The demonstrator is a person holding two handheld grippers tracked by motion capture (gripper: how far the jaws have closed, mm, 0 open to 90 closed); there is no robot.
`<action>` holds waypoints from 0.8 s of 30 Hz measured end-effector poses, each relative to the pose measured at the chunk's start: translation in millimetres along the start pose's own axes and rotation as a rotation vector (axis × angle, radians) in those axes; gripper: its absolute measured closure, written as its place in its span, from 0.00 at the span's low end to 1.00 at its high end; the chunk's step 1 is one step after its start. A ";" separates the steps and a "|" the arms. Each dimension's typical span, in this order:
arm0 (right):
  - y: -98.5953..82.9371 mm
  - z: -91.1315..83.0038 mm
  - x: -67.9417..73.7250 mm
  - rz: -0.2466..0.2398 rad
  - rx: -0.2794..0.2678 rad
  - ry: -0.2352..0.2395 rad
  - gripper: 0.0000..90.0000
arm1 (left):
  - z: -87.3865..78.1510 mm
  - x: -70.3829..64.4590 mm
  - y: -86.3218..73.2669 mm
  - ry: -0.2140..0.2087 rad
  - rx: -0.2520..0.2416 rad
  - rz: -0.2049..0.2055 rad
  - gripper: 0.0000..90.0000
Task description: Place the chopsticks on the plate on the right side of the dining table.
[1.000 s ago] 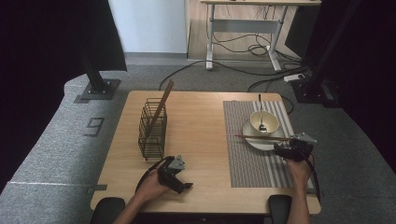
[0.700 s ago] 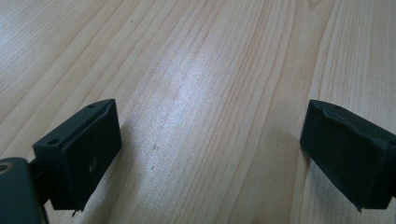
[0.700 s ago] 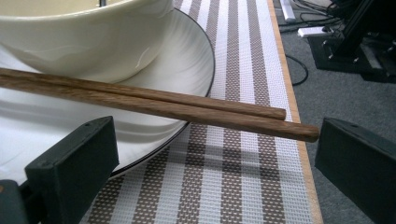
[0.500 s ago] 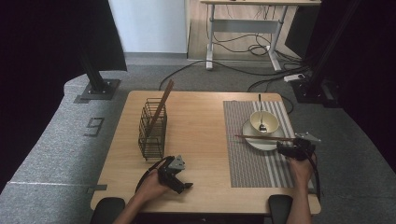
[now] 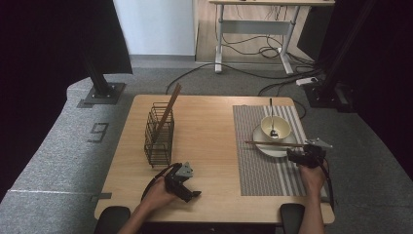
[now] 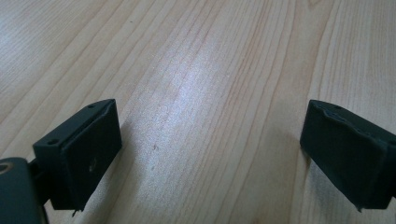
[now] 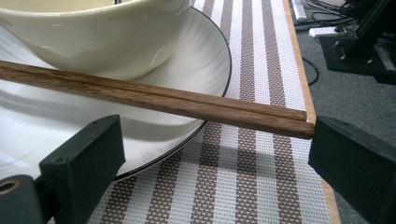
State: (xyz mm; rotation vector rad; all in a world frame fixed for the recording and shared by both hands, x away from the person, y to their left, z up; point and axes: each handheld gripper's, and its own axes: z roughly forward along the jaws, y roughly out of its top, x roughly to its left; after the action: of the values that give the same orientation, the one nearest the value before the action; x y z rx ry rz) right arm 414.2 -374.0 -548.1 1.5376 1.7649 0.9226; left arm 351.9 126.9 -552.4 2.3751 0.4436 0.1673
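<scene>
Spoon (image 5: 272, 127) in bowl (image 5: 275, 127) on plate (image 5: 274, 148), one chopstick (image 5: 166, 113) in wire basket (image 5: 158, 135) left of centre; chopsticks (image 7: 154, 97) across plate rim, between wide-apart jaws of right hand-held gripper (image 7: 210, 163); left hand-held gripper (image 6: 210, 149) likewise agape over bare bench (image 6: 210, 70).

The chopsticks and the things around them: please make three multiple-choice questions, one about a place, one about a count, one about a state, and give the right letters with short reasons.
1. Where does the pair of chopsticks lie?
A. In the wire basket
B. Across the plate, beside the bowl
C. On the bare wood

2. How many chopsticks lie between the jaws of the right claw?
A. One
B. Two
C. Four

3. In what state is the left claw?
A. Open over bare table
B. Shut on a spoon
C. Shut on a chopstick

Answers:
1 B: the high view shows them across the plate, in front of the bowl.
2 B: the right gripper view shows two wooden sticks side by side.
3 A: the left gripper view shows its jaws wide apart with only the table between them.
</scene>
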 end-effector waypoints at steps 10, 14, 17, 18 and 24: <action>0.2 1.3 1.3 -0.005 0.004 0.014 0.04 | 0.1 0.0 0.1 0.000 0.000 0.001 0.05; 0.4 1.7 1.6 -0.006 0.006 0.015 0.04 | 0.1 0.1 0.1 -0.001 0.000 0.001 0.05; 0.4 1.5 1.5 -0.007 0.005 0.013 0.04 | 0.1 0.1 0.1 -0.001 0.000 0.001 0.05; 0.5 1.1 1.5 -0.009 0.004 0.011 0.04 | 0.1 0.1 0.1 -0.001 0.000 0.001 0.05; 1.3 -4.7 0.5 -0.020 0.005 0.014 0.02 | 0.1 0.0 0.1 -0.001 0.000 0.001 0.05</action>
State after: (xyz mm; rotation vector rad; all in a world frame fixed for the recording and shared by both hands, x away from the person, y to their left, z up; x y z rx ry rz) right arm 411.1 -373.9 -544.4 1.5175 1.7902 0.9229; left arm 352.0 126.8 -552.4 2.3756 0.4419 0.1669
